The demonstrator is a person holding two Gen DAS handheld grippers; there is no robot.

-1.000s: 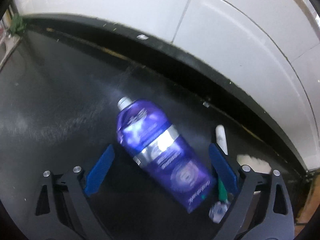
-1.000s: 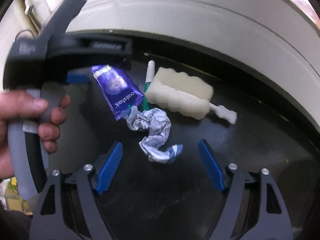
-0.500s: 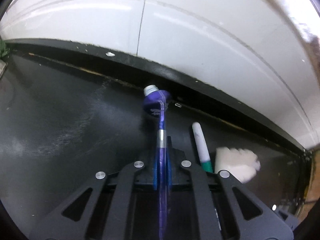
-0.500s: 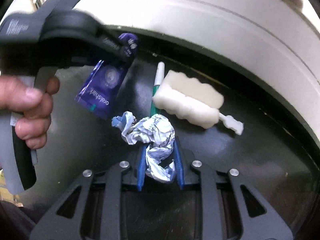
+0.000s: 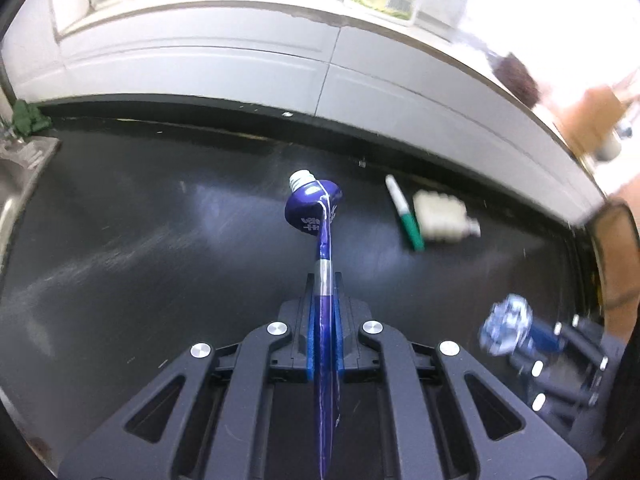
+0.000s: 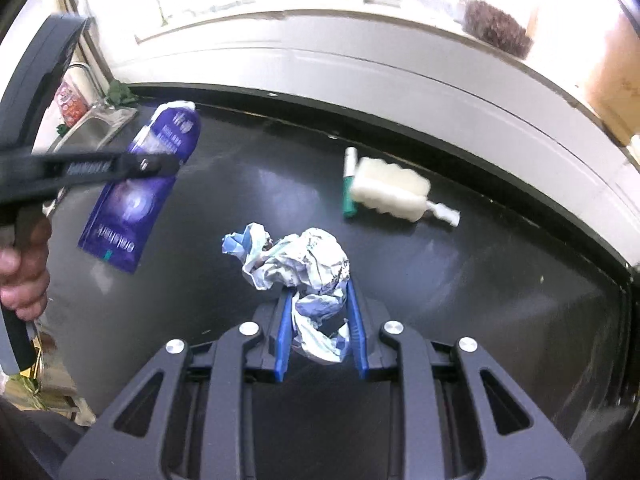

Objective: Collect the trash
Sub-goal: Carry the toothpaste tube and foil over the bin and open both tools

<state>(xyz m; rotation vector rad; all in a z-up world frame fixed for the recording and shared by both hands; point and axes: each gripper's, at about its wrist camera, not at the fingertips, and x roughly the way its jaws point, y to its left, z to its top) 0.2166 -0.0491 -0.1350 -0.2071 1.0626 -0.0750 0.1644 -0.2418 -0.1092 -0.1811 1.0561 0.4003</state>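
Since the earlier frames both pieces of trash have left the black worktop [image 5: 120,248]: the flattened purple toothpaste tube [image 5: 322,280], which lay flat between wide-open fingers, and the crumpled white-and-blue wrapper [image 6: 304,272], which lay ahead of the other pair, are now raised clear of the surface, and more of the worktop and the white wall behind it has come into view. Left gripper [image 5: 323,332]: blue-padded fingers pressed together on the tube's flat body, seen edge-on; the white threaded neck points away from the camera, and the tube's tail runs out of the bottom of the picture. From the right wrist view the same tube shows its printed face, partly crossed by the dark bar of the left gripper, with a hand [image 6: 24,264] on the grip at the left edge, cut off. Right gripper [image 6: 320,320]: fingers clamped on the lower part of the wrapper, whose bulk bulges out above the pads; in the left wrist view it is blurred and only a pale blue-white lump. Remaining on the worktop, near the wall: green-and-white marker pen [image 6: 349,188], lying just beside a pale wavy sponge head with a short white stem [image 6: 390,192], the sponge covering part of the pen. Steel sink rim [image 5: 16,184] at far left, cut off. Items on the bright ledge above are washed out and cannot be identified.
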